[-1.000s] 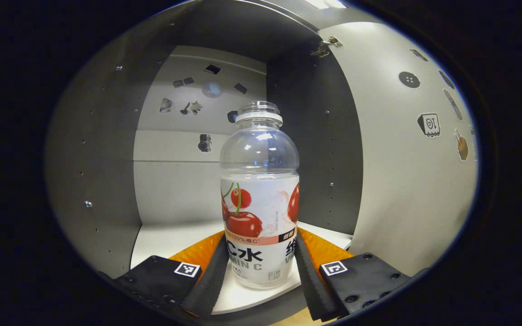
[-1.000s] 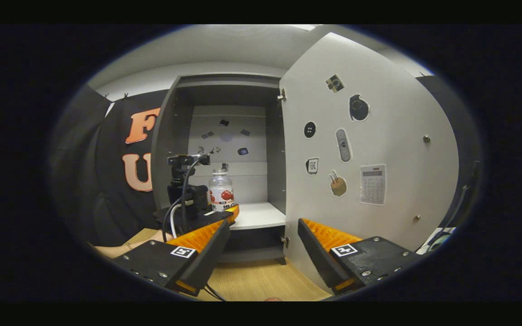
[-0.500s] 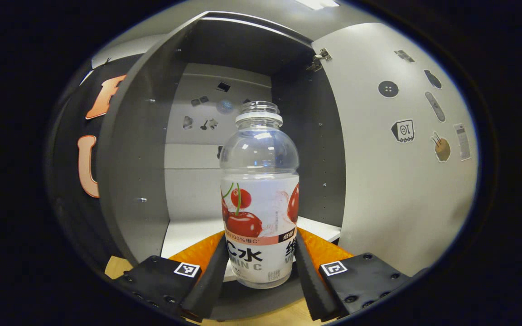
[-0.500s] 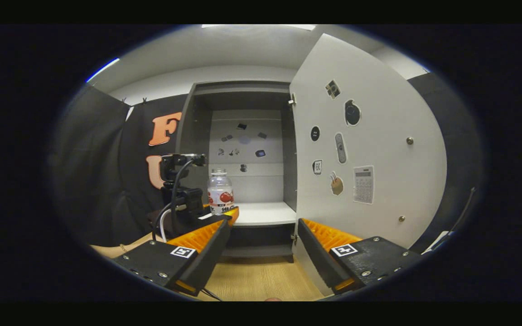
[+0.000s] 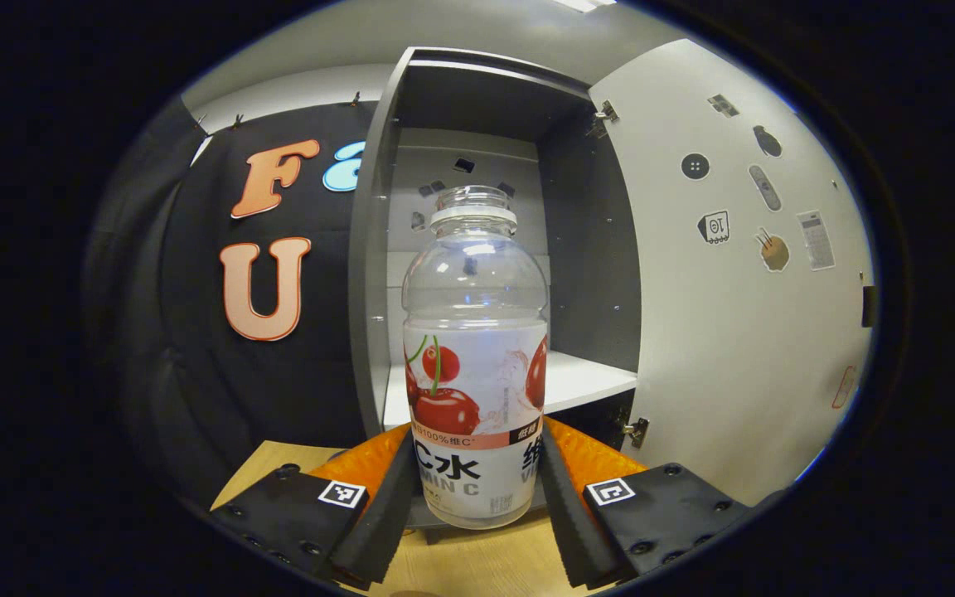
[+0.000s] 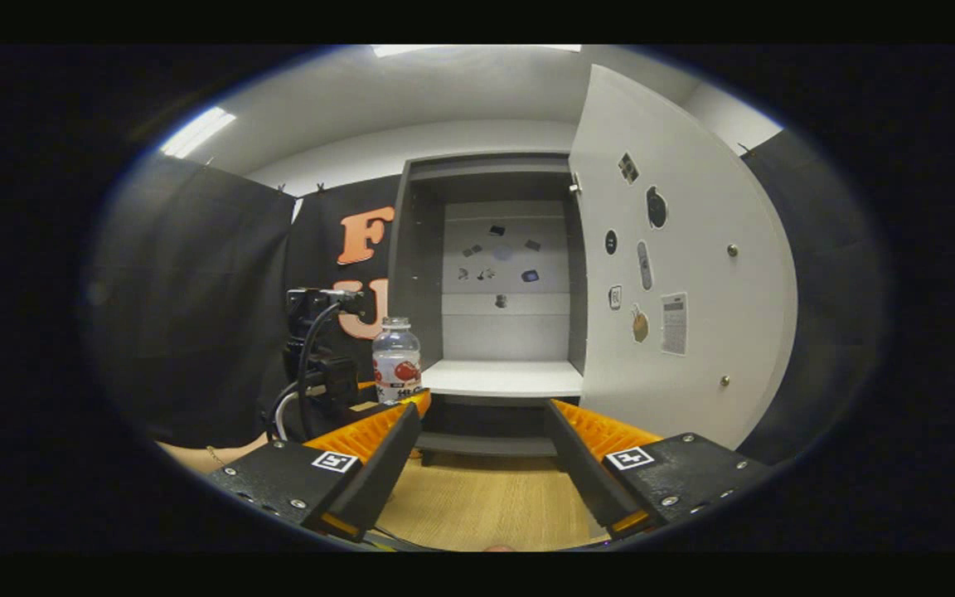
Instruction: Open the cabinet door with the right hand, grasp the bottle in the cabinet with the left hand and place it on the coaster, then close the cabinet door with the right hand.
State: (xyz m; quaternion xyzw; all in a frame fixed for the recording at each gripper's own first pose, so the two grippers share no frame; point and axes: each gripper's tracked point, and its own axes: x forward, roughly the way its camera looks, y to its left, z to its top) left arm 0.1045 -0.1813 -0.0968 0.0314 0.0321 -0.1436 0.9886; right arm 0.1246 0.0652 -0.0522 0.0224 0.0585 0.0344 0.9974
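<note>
Left gripper view first: at far left hangs the black cloth booth wall [image 5: 196, 332], then the grey open-fronted cabinet [image 5: 370, 274] with its white shelf [image 5: 585, 381], and at right the white cabinet door [image 5: 734, 348] dotted with stickers, swung wide. In front of all this the left gripper [image 5: 477, 489] holds the clear plastic bottle with the cherry label [image 5: 476, 356], both fingers pressed against its lower sides, the bottle upright. A second ago the bottle stood on the shelf with the cabinet walls close around it; half a second ago it was at the shelf's front edge; now it hangs clear of the cabinet, over the pale wooden tabletop [image 5: 477, 572], with the shelf well behind it.

Right gripper view, left to right: the left gripper with the bottle [image 6: 395, 363] sits left of the cabinet opening, the shelf [image 6: 502, 380] stands bare, and the door [image 6: 693, 274] is open at right. The right gripper [image 6: 482, 448] has backed away from the door, its jaws spread wide with nothing between them.

So, as I judge it, the pick is done; setting the bottle on the coaster, which I cannot place from here, comes next, then shutting the door.
</note>
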